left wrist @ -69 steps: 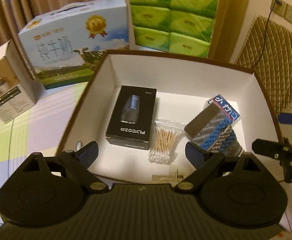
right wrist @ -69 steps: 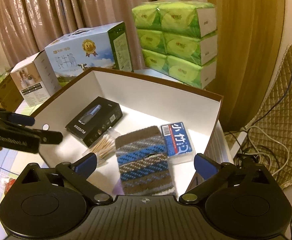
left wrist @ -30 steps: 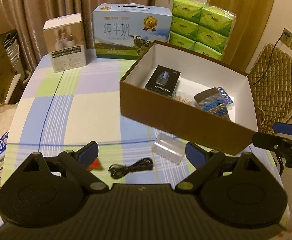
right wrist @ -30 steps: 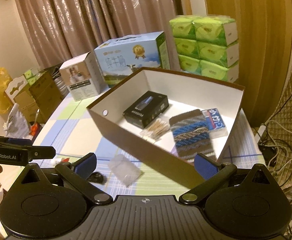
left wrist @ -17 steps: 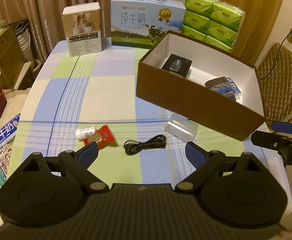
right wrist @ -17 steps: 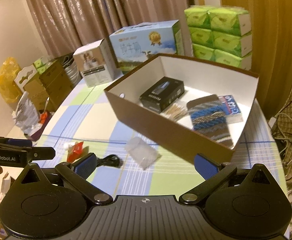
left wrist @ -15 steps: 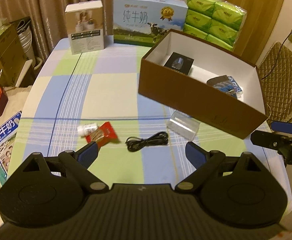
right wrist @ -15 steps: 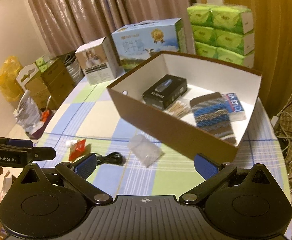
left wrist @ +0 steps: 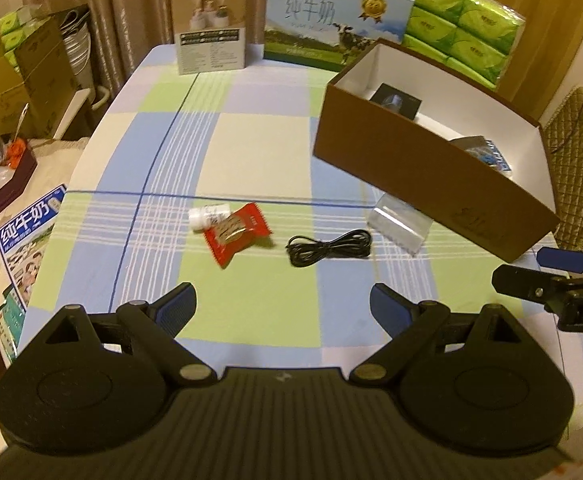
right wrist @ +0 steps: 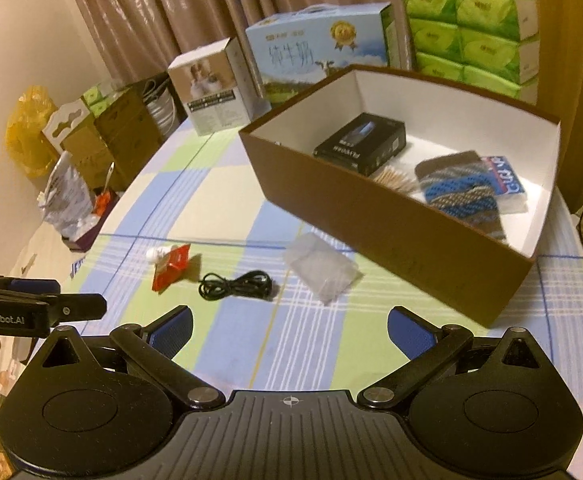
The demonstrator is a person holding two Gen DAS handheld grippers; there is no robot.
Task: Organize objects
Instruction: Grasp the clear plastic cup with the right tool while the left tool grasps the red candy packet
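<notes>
Picking up the little things left on the bench [left wrist: 251,148] looks like the job now. Both grippers hang above the near edge, and each has its jaws wide apart with nothing in them.

Four small things lie in a row in front of the brown box [right wrist: 423,248]: a small white bottle [left wrist: 207,216] touching a red packet [left wrist: 237,234], then a coiled black cable [left wrist: 328,246], then a clear plastic bag [left wrist: 397,226] just beside the box wall. Inside the box already sit a black carton [right wrist: 361,142], some cotton swabs [right wrist: 395,180], a knitted pouch [right wrist: 461,188] and a blue pack [right wrist: 507,178].

The left gripper [left wrist: 281,306] is lined up best with the cable and the red packet. The right gripper [right wrist: 289,326] is nearer the clear bag.

To do it well, I would take one thing at a time. Come straight down over the cable's thick middle, so the loops do not slip out. The bag is flat and soft, so pinch a raised corner. Lift high enough to clear the box wall, then let go over a bare white spot.
</notes>
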